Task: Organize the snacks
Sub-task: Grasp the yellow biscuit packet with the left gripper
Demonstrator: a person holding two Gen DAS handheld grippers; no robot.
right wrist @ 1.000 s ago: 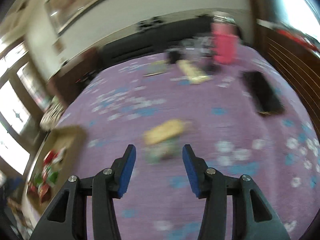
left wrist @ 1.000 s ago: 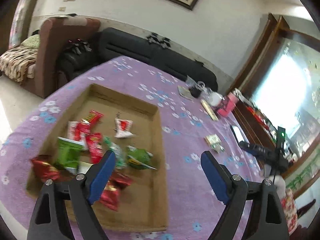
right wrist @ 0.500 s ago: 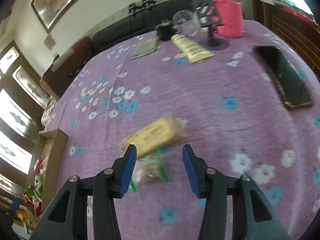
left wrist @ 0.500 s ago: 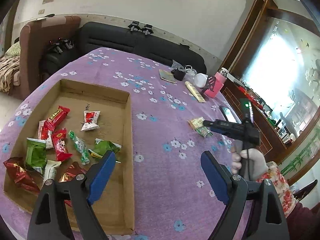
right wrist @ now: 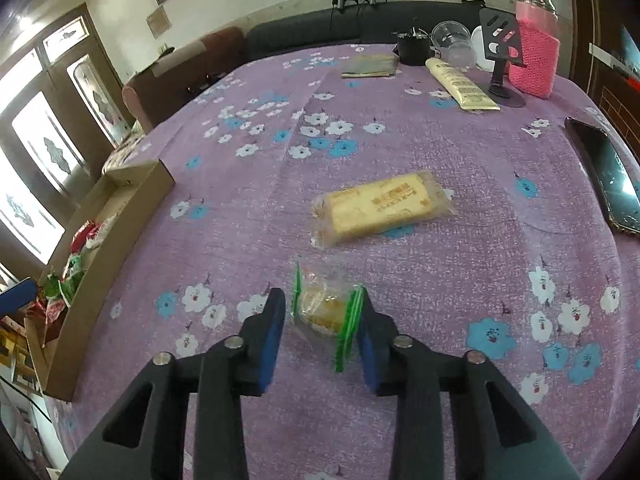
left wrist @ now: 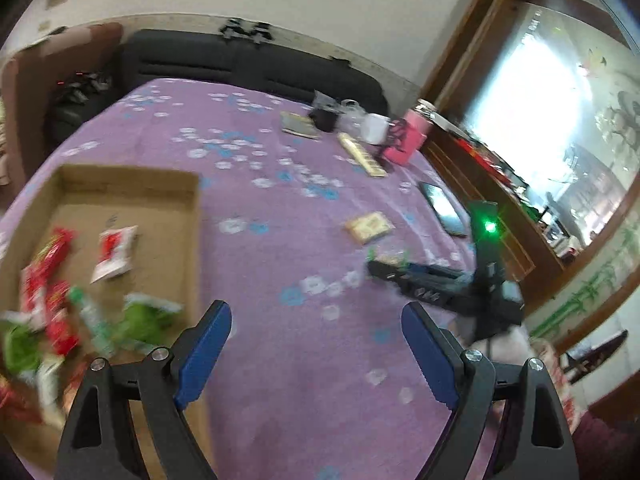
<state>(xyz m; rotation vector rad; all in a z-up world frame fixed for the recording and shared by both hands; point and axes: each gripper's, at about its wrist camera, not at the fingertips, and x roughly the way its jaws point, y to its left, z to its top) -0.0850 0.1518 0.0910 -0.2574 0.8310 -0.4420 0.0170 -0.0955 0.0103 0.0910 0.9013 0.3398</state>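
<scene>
**Closing in on the small green-edged snack**

Straddling a small clear packet with green edges [right wrist: 326, 306], the right gripper [right wrist: 322, 320] has its blue pads on either side of it — jaws still apart, the right pad just touching the wrapper, nothing clamped yet. The packet lies on the purple flowered tablecloth [right wrist: 460, 280], a round yellowish cake inside. Just beyond it sits a longer wrapped yellow cake bar [right wrist: 380, 208]; its wrapper carries printed characters, too small for me to read.

Off to the left, the cardboard tray [left wrist: 192, 216] already holds a heap of red, green and white packets [left wrist: 114, 254] — so most of the sorting looks done, with these two pieces on the cloth left to bring over. The left gripper [left wrist: 316, 354] hovers by the tray's near corner, jaws wide apart and empty.

At the table's far end stand a cream tube [right wrist: 460, 86] with unreadable lettering, a pink knitted bottle sleeve [right wrist: 534, 56], and a phone [right wrist: 608, 176] along the right edge.
</scene>
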